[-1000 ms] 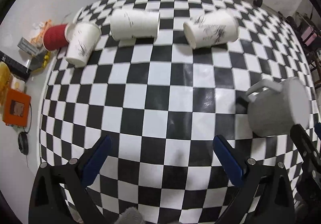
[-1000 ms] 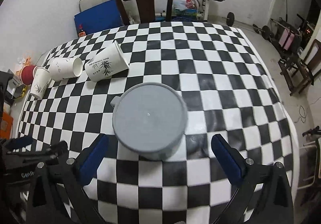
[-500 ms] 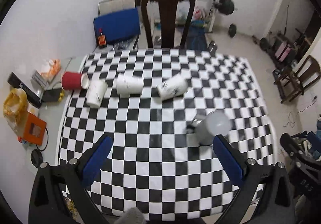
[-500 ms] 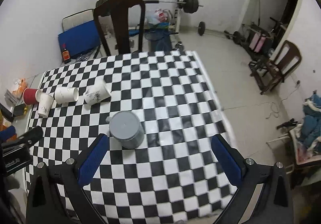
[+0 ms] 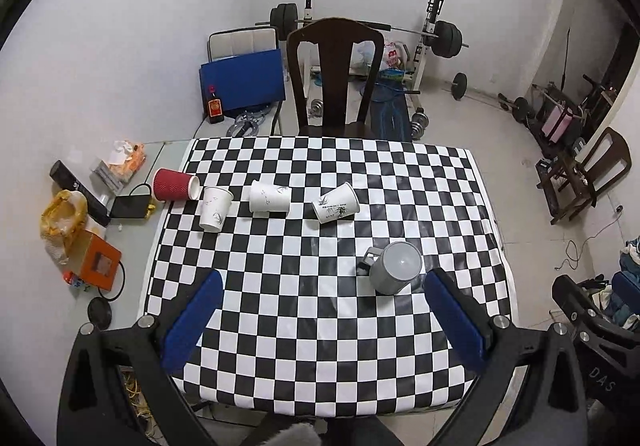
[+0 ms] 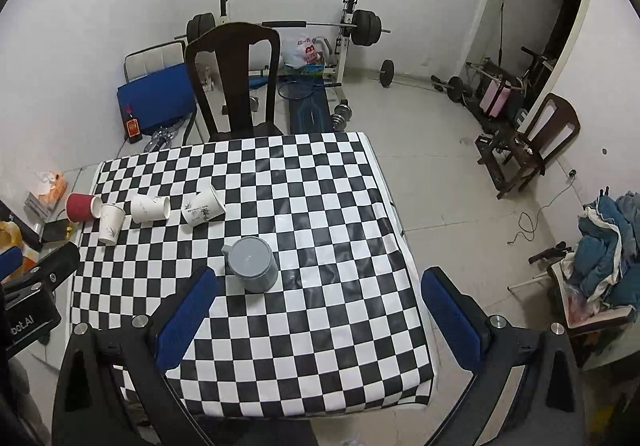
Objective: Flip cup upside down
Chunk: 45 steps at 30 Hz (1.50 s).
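Left wrist view, grey cup (image 5: 394,267) upside down, handled

Grey cup (image 6: 253,263) upside down on checkered table (image 6: 320,206); right gripper (image 6: 316,318) above, jaws spread; 4 paper cups (image 6: 150,208) lying far left.

Paper cups (image 5: 269,197) behind mug (image 5: 394,267)

Glossy tablecloth (image 5: 280,286), matt grey cup (image 5: 394,267)
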Available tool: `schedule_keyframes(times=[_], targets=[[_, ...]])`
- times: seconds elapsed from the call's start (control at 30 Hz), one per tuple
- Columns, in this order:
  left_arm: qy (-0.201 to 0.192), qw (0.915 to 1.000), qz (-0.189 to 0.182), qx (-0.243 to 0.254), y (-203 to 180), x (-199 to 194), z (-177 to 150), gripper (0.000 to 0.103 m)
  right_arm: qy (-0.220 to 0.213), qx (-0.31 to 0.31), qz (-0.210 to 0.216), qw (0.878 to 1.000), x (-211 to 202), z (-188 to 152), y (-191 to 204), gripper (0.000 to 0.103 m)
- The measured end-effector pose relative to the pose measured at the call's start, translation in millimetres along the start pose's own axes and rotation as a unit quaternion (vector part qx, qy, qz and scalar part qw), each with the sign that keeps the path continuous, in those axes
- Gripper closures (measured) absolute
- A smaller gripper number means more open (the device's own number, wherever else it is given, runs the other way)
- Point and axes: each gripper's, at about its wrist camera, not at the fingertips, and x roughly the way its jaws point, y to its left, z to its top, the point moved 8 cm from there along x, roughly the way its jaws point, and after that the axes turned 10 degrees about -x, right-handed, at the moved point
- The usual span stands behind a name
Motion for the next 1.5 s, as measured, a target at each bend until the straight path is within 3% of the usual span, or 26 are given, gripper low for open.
schedule_keyframes(times=[0.73,1.5], targets=[[0.005,0.9999,0.005,0.013,-2,-34,-14,0.000,0.002,-0.008,0.005,1.000,-58,-5,-14,0.000],[0.006,0.9999,0.007,0.012,-1,-37,-15,0.000,0.007,-0.009,0.013,1.000,-56,-7,-8,0.000]])
